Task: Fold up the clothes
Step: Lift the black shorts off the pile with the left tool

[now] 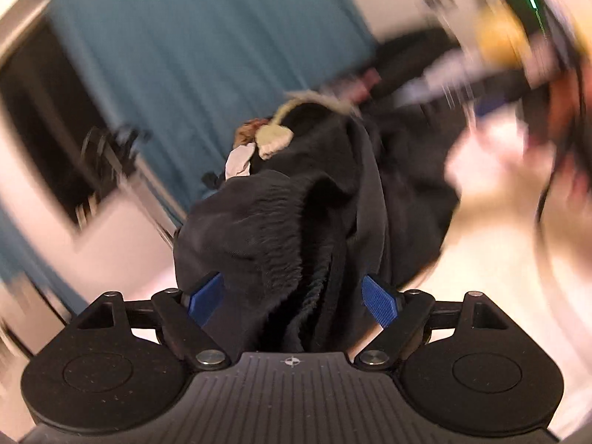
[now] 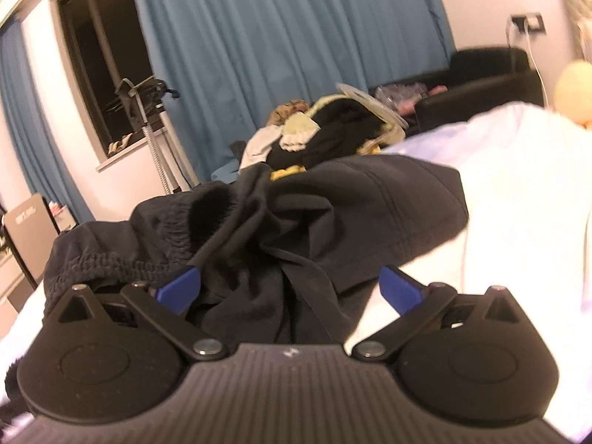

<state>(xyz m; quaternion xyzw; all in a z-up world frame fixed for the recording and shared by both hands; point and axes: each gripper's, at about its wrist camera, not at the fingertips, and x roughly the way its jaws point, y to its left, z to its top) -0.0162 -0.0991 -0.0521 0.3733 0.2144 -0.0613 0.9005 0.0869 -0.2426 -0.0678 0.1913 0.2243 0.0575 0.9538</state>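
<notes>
A black garment (image 2: 333, 199) with an elastic waistband lies crumpled on the white bed sheet (image 2: 518, 185). My right gripper (image 2: 290, 288) stands open just above it, and folds of the cloth lie loose between the blue pads (image 2: 181, 288). In the tilted, blurred left wrist view the same black garment (image 1: 277, 214) bulges up between the wide-set jaws of my left gripper (image 1: 294, 299). Its right pad (image 1: 381, 303) stands clear of the cloth; the cloth drapes over the edge of the other pad.
A pile of mixed clothes (image 2: 325, 129) sits at the far end of the bed. Behind it hang blue curtains (image 2: 277, 37) beside a dark window (image 2: 100, 55). A black sofa (image 2: 481, 77) stands at the back right and a metal stand (image 2: 148, 111) at the left.
</notes>
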